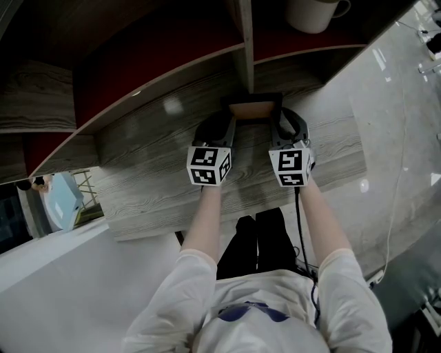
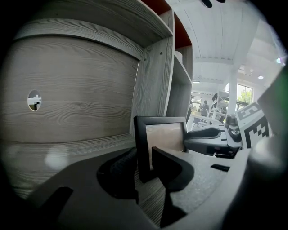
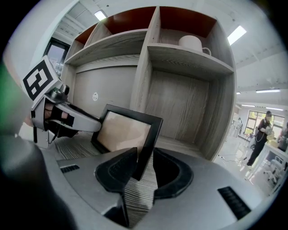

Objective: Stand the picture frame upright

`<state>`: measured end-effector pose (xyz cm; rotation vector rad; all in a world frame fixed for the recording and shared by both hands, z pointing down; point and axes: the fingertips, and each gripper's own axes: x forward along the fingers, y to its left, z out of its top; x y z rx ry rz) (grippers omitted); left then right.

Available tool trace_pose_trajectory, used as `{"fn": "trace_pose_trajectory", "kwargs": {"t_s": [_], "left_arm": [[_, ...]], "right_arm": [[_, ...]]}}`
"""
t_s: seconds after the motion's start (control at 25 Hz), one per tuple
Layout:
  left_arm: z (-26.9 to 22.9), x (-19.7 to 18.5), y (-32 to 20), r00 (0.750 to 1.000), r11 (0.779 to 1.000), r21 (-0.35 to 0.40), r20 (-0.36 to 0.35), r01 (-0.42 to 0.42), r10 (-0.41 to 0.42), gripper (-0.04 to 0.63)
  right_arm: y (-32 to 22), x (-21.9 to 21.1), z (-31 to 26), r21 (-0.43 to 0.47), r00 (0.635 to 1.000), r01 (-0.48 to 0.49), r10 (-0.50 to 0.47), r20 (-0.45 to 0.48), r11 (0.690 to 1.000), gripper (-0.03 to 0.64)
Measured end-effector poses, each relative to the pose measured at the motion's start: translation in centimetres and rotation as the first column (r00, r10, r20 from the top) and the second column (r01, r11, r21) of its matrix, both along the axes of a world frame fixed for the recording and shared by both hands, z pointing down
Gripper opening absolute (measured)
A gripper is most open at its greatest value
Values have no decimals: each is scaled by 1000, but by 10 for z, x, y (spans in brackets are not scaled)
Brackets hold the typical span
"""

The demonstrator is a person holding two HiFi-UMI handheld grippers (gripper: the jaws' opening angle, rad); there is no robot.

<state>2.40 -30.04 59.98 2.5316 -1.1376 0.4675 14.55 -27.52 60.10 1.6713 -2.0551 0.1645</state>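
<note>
A black picture frame with a pale brown insert stands upright on the grey wood desk, close to the shelf's back panel. My left gripper has its jaws either side of the frame's left bar, very close to it. My right gripper straddles the right bar, and a strip of desk shows between that bar and the right-hand jaw. The left gripper view shows the frame face-on, and the right gripper view shows it from the side. Each gripper appears in the other's view.
An open shelf unit rises behind the desk, with an upright divider just beyond the frame. A white mug sits in the compartment above right. A round cable hole is in the back panel. A white cable runs over the floor on the right.
</note>
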Motion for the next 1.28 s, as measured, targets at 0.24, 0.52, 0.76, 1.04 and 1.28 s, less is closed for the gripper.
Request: {"fn": "trace_pose_trajectory", "kwargs": {"t_s": [0.24,0.52,0.76,1.04,1.28], "left_arm": [[1,-1,0,1000,1000,-2,4,7,-7,107],[1,-6,1,1000,1000,-3,7,26,-26,107],[-7,-9,5,1000,1000,3,1,25,-25,107],[-35,-11,12,1000,999,25,-5,22,-22,107],[-74,-17,23,1000,998,67,-12,12,-12,107]], "right_arm": [[-2,-1,-3,1,1000,-1,1,20,1000,130],[0,0,-7,33,999,-6,4,34,999,146],[7,-3,-13,44,1000,-6,5,27,999,158],[16,0,-47,88,999,-28,26,29,996,161],[35,3,-84,116,998,-62,58,38,991,161]]}}
